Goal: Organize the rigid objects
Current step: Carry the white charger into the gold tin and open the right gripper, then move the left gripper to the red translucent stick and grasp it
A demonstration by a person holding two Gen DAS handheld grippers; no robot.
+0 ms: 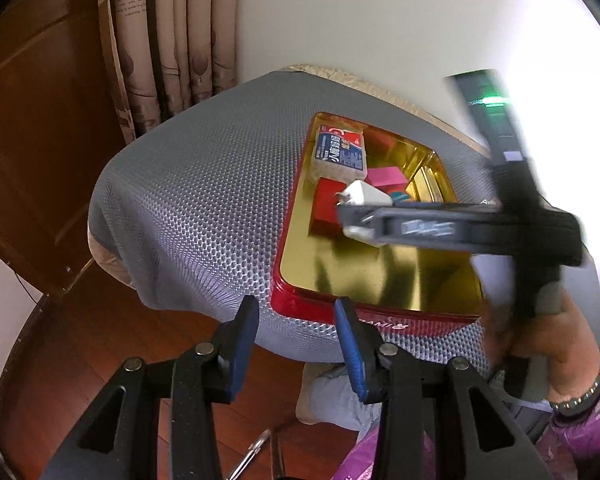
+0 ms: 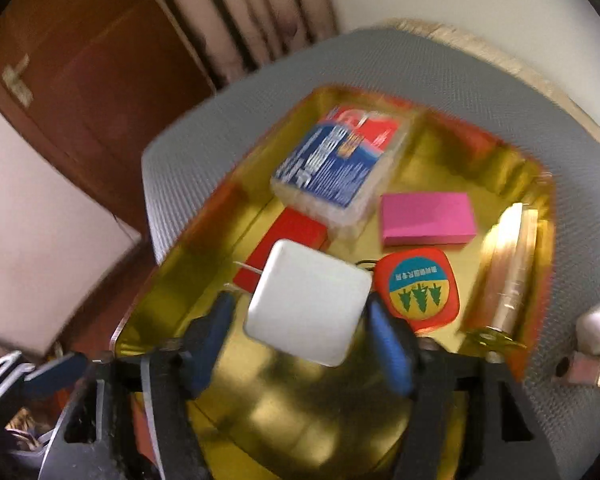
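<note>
grey honeycomb mat (image 1: pixel 188 208) is noted under the gold tray (image 2: pixel 308 412). right gripper (image 2: pixel 300 320) is parted, white charger (image 2: pixel 308 300) unpinched (prongs risk snagging); left gripper (image 1: pixel 296 332) is empty, half-open.

One tin tray (image 2: pixel 540 184), gold inside, red rim, on the grey mat (image 2: pixel 440 64). In the tray: one white charger block (image 2: pixel 308 300), one red flat box (image 2: pixel 288 236), one pink box (image 2: pixel 426 218), one clear packet with blue label (image 2: pixel 336 164) toward the far edge, one red tape measure (image 2: pixel 418 290), one gold tube (image 2: pixel 508 272) along the right edge. Two small items on the mat off the tray's right corner, too blurred to name
</note>
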